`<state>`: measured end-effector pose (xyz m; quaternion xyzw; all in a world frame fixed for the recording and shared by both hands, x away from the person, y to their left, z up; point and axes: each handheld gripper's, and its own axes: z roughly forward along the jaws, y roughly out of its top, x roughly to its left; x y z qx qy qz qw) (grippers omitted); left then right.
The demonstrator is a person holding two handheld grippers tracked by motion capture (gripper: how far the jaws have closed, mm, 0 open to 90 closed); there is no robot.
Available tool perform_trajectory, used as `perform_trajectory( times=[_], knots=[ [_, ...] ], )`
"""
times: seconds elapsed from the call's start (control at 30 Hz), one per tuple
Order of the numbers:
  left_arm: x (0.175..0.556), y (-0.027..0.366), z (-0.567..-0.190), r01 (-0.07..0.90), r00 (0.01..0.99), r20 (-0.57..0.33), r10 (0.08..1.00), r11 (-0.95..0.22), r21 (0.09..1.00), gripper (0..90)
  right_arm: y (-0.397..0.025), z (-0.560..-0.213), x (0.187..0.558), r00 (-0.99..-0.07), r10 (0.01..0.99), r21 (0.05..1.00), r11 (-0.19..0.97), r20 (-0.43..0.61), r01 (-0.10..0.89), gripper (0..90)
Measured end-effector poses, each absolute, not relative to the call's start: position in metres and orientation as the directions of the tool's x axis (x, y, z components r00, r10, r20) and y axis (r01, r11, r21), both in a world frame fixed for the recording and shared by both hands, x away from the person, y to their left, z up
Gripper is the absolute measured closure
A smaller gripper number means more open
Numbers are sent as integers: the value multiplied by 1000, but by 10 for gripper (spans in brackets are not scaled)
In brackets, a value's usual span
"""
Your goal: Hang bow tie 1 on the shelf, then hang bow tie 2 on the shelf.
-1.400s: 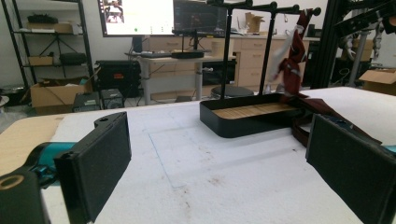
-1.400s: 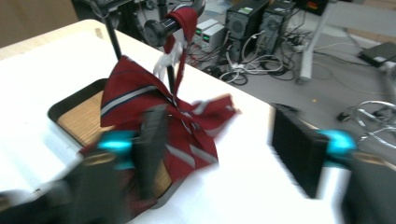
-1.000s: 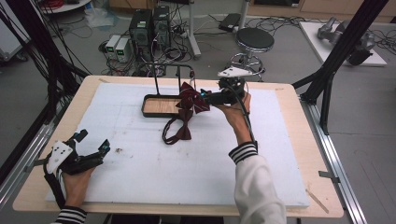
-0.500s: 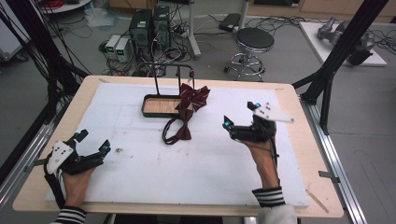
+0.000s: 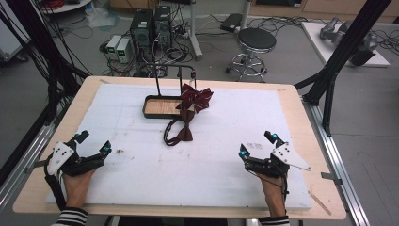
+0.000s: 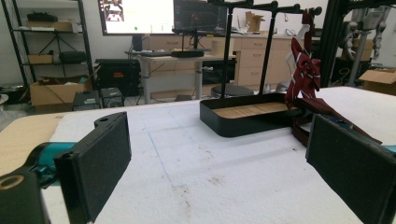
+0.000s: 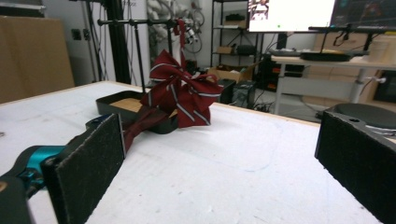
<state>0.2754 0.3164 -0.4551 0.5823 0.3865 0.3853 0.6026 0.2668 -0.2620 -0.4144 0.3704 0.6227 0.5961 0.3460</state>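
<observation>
A: High view first. What could go wrong?

B: The dark red striped bow tie (image 5: pixel 194 97) hangs from the black stand's crossbar (image 5: pixel 175 68), its strap trailing over the rim of the stand's tray (image 5: pixel 151 100) onto the white tabletop (image 5: pixel 141 155). As I judge it, a snag on that loose strap could drag the bow off the bar or tip the stand. Both claws sit well apart from it, near the tabletop's front edge: the left claw (image 5: pixel 93 145) at the left, the right claw (image 5: pixel 257 145) at the right, each in a hand.

A: And the claws there?

B: Both spread wide, holding nothing.

A: Left gripper view?

B: The jaws stand far apart at the frame's sides, bare foam between them. The tray (image 6: pixel 243 123) and bow tie (image 6: pixel 304 74) lie ahead, to the right. A straight push forward would likely meet the tray wall, not the cloth.

A: Right gripper view?

B: Jaws wide apart again, empty. The bow tie (image 7: pixel 180 95) droops over the tray (image 7: pixel 112 106) ahead-left. The fabric is limp, so I'd guess a shallow pinch might slip.
</observation>
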Motion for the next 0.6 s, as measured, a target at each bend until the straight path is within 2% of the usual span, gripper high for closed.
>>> perform_trajectory(
  times=[0.6],
  knots=[
    [276,319,-452,-5,403,-27,915,31,999,71,-269,-425,260,-464,885,998,0,26,57,9]
  ],
)
